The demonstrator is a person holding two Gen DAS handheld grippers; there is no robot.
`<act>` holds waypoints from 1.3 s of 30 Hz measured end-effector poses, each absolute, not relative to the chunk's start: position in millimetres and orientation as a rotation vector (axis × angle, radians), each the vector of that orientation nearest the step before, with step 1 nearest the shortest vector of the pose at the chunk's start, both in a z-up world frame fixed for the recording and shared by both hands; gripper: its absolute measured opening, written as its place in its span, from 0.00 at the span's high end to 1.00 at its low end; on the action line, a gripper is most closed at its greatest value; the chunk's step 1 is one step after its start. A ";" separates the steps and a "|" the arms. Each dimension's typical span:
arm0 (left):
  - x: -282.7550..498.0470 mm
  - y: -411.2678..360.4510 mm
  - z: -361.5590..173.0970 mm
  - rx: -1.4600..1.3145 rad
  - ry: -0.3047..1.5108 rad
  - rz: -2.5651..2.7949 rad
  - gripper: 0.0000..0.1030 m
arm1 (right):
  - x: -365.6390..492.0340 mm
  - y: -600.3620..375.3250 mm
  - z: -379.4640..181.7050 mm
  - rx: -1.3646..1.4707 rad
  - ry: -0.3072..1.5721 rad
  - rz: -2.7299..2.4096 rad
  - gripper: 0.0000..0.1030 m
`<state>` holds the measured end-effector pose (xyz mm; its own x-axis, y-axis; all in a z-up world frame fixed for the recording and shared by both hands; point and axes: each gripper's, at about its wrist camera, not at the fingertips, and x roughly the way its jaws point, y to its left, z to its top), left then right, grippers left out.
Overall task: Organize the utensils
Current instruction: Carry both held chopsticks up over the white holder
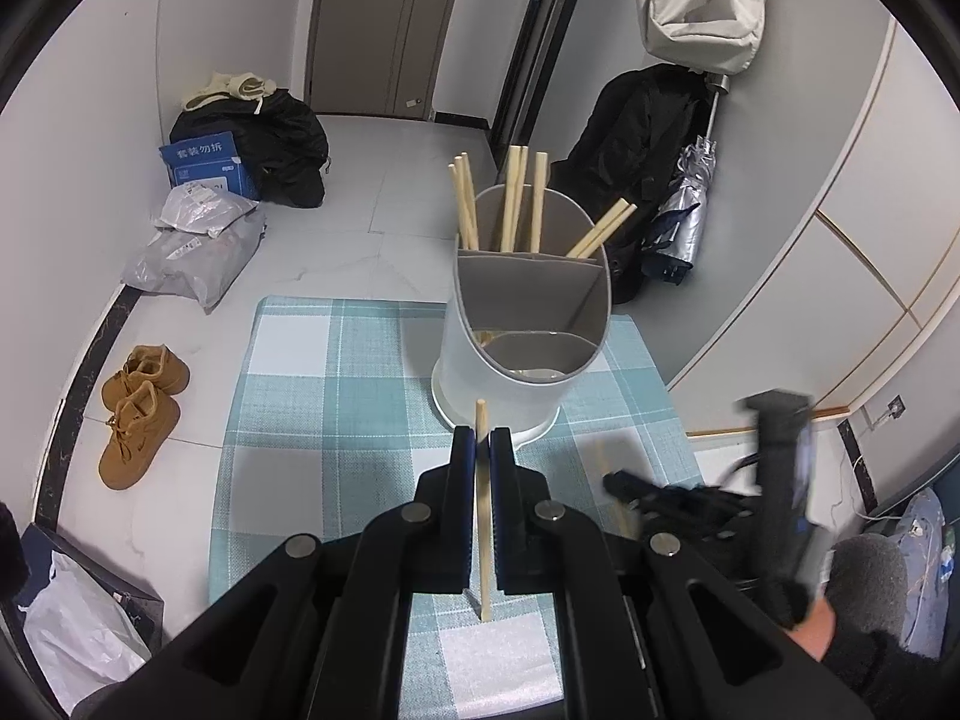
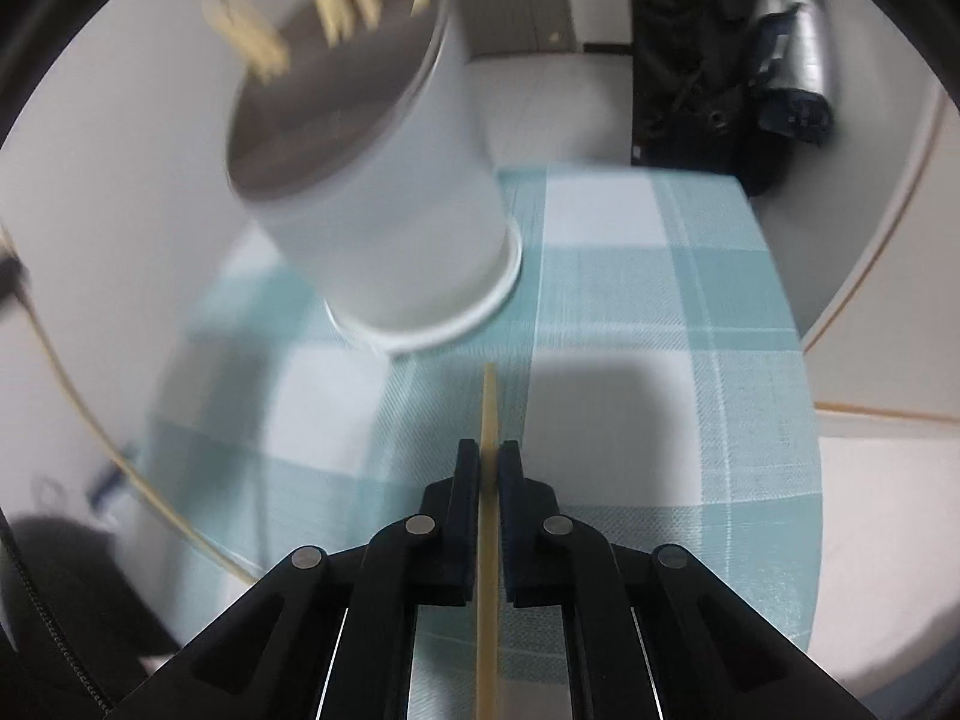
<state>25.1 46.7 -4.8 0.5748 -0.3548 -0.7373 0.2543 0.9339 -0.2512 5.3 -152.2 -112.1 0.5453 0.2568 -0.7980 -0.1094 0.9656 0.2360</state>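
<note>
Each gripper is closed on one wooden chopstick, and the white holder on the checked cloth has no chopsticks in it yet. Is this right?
Not quite. The white holder already has several chopsticks standing in its rear compartment, as the left wrist view shows. The rest holds: the left gripper is closed on one chopstick, the right gripper on another, and the holder stands on the checked cloth.

White divided holder [image 1: 498, 372] stands upright on checked cloth — 7 wooden chopsticks [image 1: 516, 198] inside.

— What sort of place is this?
— A home entryway: tan boots [image 1: 139, 414] on the tiled floor [image 1: 384, 192], hung coats [image 1: 699, 0], a folded umbrella [image 1: 690, 210], parcels [image 1: 198, 252] by the door [image 1: 384, 24].
</note>
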 end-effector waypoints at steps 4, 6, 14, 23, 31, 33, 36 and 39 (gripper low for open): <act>20.0 38.7 0.0 -0.108 0.894 -0.367 0.99 | -14.9 -166.0 -81.7 0.228 0.854 0.255 0.95; 16.1 34.1 2.8 -0.094 0.890 -0.374 0.99 | -23.1 -172.4 -71.2 0.262 0.810 0.277 0.95; 3.1 19.4 18.8 -0.048 0.867 -0.383 0.99 | -44.0 -172.2 -34.8 0.318 0.611 0.322 0.95; 1.7 9.0 59.2 -0.028 0.812 -0.412 0.99 | -36.9 -170.2 29.3 0.300 0.394 0.314 0.95; 37.4 10.8 111.4 -0.083 0.753 -0.441 0.99 | 16.5 -171.3 83.9 0.322 0.250 0.285 0.95; 51.0 12.7 123.5 -0.092 0.740 -0.447 0.99 | 32.9 -170.8 94.5 0.328 0.219 0.286 0.95; 71.8 16.5 138.2 -0.107 0.721 -0.451 0.99 | 56.8 -168.2 107.5 0.318 0.166 0.279 0.95; 91.0 18.5 146.2 -0.111 0.703 -0.446 0.99 | 82.8 -165.2 109.0 0.319 0.122 0.262 0.95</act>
<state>91.0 18.5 146.2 0.6731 -0.4322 -0.6001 0.3586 0.9004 -0.2462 82.8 -165.2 109.0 0.9590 0.2727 -0.0768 -0.2344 0.9162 0.3251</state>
